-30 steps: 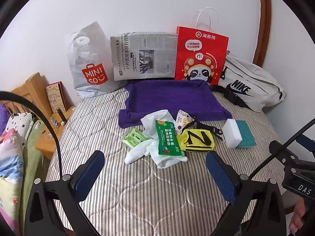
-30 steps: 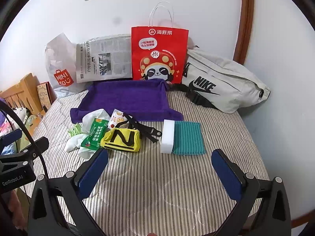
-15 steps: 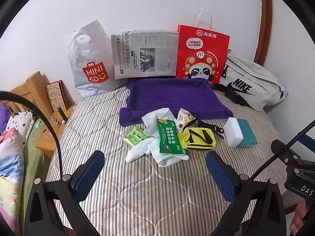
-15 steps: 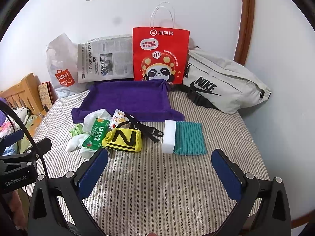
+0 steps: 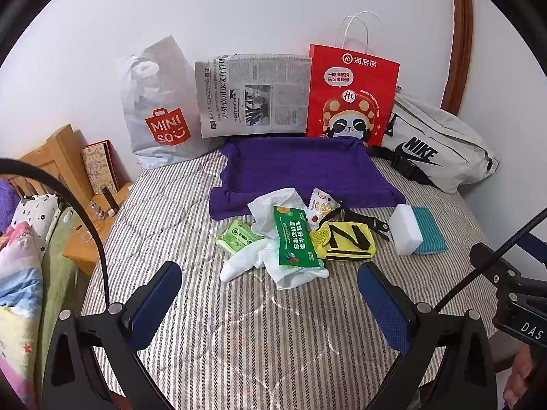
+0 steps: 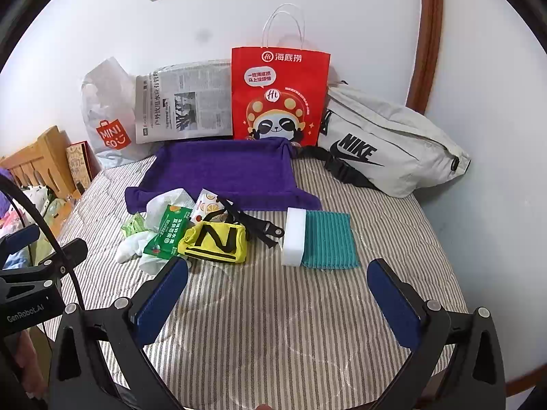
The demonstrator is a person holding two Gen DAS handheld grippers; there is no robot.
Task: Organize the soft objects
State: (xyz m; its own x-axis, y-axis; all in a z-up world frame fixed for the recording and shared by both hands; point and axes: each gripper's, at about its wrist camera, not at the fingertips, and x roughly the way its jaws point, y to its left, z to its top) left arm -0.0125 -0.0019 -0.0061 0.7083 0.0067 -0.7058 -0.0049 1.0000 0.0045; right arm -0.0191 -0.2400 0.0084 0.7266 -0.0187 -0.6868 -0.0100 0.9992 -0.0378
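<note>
Both tools gape wide and hold nothing; the yellow pouch (image 6: 214,242) lies just ahead-left of the right tool (image 6: 277,295), its long axis crosswise.

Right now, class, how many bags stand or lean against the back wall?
3: the white Miniso plastic bag at the left, the red paper bag in the middle, and the grey Nike bag at the right. Nothing suggests a hidden fourth.

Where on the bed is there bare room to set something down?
Free: the striped quilt between both open tools and the pile, and the purple towel centre. Also quilt left of the towel. Crowded: the strip from green packet through yellow pouch to the white sponge.
</note>
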